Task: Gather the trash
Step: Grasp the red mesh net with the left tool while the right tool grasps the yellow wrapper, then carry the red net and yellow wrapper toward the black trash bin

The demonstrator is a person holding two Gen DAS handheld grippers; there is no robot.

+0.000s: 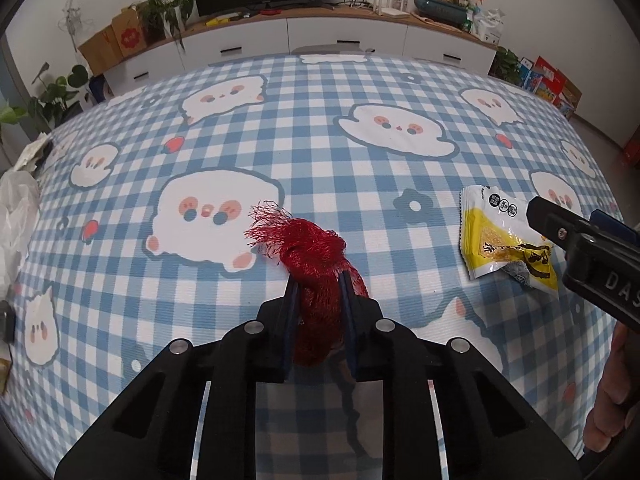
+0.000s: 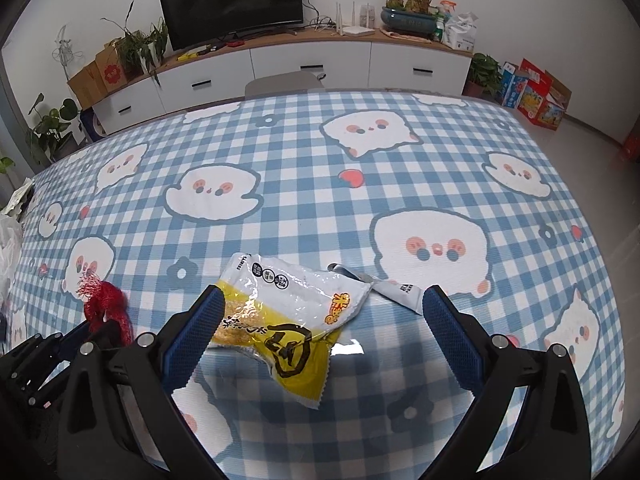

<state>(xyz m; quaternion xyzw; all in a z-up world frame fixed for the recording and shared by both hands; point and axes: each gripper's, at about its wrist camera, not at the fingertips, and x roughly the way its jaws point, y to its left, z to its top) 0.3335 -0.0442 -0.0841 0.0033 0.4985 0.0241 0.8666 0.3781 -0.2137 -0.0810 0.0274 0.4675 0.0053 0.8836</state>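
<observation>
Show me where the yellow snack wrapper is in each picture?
Left wrist view: yellow snack wrapper lies at the right edge, under the right gripper.
Right wrist view: wrapper sits bottom centre, between open jaws.
Shared landmark: red mesh net, pinched by the left gripper.

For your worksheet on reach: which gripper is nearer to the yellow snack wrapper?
Right. The right gripper straddles the yellow snack wrapper with open jaws; the left gripper is off to its side, shut on the red mesh bag.

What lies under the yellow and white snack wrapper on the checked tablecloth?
A grey-white torn wrapper pokes out from beneath the snack wrapper, both on the tablecloth. How far it runs underneath is covered.
</observation>
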